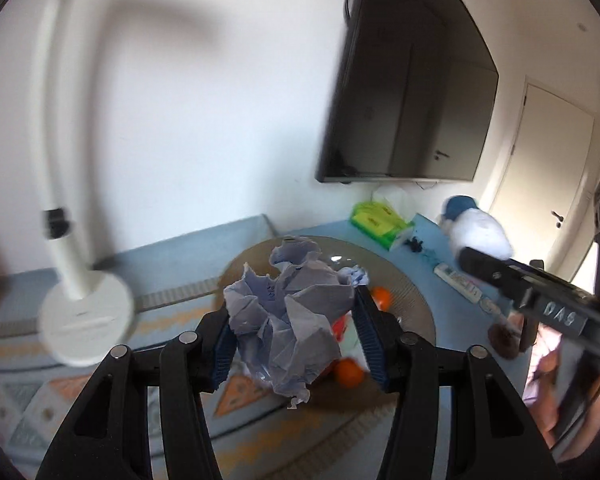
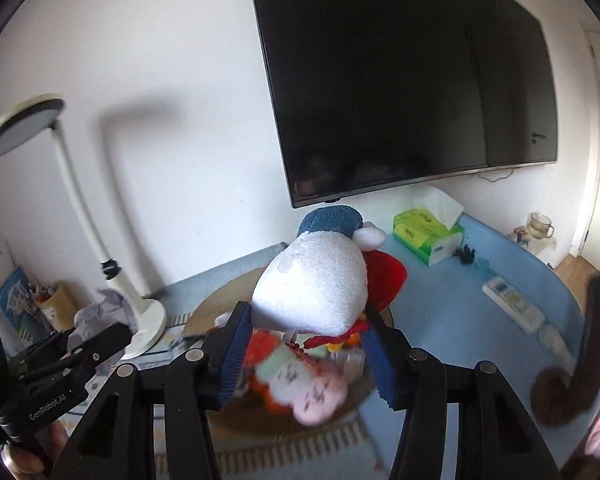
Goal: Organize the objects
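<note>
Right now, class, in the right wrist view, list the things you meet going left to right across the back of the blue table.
White desk lamp → white plush toy with blue cap, held in the right gripper → green tissue box → white remote control → pale mug.

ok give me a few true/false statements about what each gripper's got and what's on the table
1. The left gripper is shut on a crumpled paper ball. True.
2. The right gripper holds an orange. False: it is shut on a white plush toy with a blue cap.
3. The green tissue box sits on the blue table below the dark TV. True.
4. The TV screen shows a picture. False: it is dark.
5. A white desk lamp stands left of the round mat. True.
6. The remote control lies on the round mat. False: it lies on the bare blue table, right of the mat.
</note>
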A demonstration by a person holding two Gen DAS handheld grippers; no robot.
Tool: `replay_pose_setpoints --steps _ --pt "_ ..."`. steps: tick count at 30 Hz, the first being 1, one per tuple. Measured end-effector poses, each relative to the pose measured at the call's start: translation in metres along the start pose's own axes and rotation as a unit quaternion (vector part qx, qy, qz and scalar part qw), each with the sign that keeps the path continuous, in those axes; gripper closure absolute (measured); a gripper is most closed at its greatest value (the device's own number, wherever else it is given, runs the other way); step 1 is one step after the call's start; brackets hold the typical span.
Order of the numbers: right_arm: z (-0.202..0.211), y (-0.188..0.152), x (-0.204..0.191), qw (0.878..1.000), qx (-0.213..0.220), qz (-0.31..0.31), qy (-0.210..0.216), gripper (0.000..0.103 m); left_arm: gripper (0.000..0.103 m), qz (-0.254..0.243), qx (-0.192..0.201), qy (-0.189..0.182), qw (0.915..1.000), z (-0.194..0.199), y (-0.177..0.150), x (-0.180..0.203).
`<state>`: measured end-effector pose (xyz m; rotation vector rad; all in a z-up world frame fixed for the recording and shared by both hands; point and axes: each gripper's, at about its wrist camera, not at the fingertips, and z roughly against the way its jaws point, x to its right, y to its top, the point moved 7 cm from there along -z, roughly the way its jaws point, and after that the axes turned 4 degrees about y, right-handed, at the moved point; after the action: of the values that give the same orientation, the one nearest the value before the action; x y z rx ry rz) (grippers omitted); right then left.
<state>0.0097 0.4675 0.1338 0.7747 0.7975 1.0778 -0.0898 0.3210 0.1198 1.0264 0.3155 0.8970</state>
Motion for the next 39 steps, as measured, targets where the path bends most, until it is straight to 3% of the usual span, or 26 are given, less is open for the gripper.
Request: replay_pose_setpoints --steps 2,3,4,5,6,12,17,22,25,27,29,35,39 --pt "-0.026 0.005 0.004 1.000 -0.008 0.008 -0.004 0.048 0.048 0.012 0.000 -0.007 0.9999 -0.025 0.008 0.004" --pt "-0.036 0.006 0.007 1.000 -0.015 0.008 -0.005 0.043 0.041 0.012 0.003 -0.011 0.9999 -0.034 0.010 0.007" --pt "-0.050 0.006 0.010 1.000 -0.028 0.003 -0.003 0.035 0.031 0.008 0.005 -0.008 0.9999 -0.042 0.011 0.010" --pt "-0.059 0.005 0.015 0.999 -0.040 -0.006 0.000 0.031 0.006 0.005 0.007 0.001 1.0000 -0.050 0.012 0.012" --pt "-0.065 0.002 0.019 0.999 -0.047 -0.015 0.003 0.030 0.001 0.007 0.011 0.007 0.9999 -0.054 0.011 0.012" --pt "-0.067 -0.020 0.031 0.995 -0.072 -0.058 0.033 0.030 0.001 0.036 -0.010 -0.015 0.9992 -0.044 -0.008 0.002" --pt "-0.043 -0.034 0.011 0.995 -0.069 -0.049 0.052 0.030 0.001 0.057 0.010 0.005 0.9983 0.009 -0.015 -0.025" --pt "-0.010 -0.047 -0.031 0.995 -0.064 -0.015 0.076 0.029 0.001 0.076 0.031 0.056 0.9951 0.072 -0.031 -0.070" --pt "0.007 -0.058 -0.067 0.992 -0.054 -0.016 0.113 0.023 0.001 0.096 0.030 0.115 0.9883 0.112 -0.060 -0.107" --pt "0.012 -0.075 -0.097 0.987 -0.060 -0.028 0.147 0.021 0.001 0.122 0.018 0.170 0.9776 0.137 -0.089 -0.138" --pt "0.009 -0.095 -0.124 0.984 -0.073 -0.027 0.162 0.019 0.001 0.163 0.010 0.200 0.9662 0.155 -0.121 -0.164" --pt "-0.021 -0.170 -0.190 0.984 -0.120 0.065 0.117 0.016 0.001 0.207 -0.039 0.221 0.9522 0.168 -0.195 -0.211" --pt "-0.037 -0.200 -0.203 0.980 -0.143 0.086 0.106 0.016 0.001 0.227 -0.058 0.214 0.9485 0.157 -0.210 -0.219"
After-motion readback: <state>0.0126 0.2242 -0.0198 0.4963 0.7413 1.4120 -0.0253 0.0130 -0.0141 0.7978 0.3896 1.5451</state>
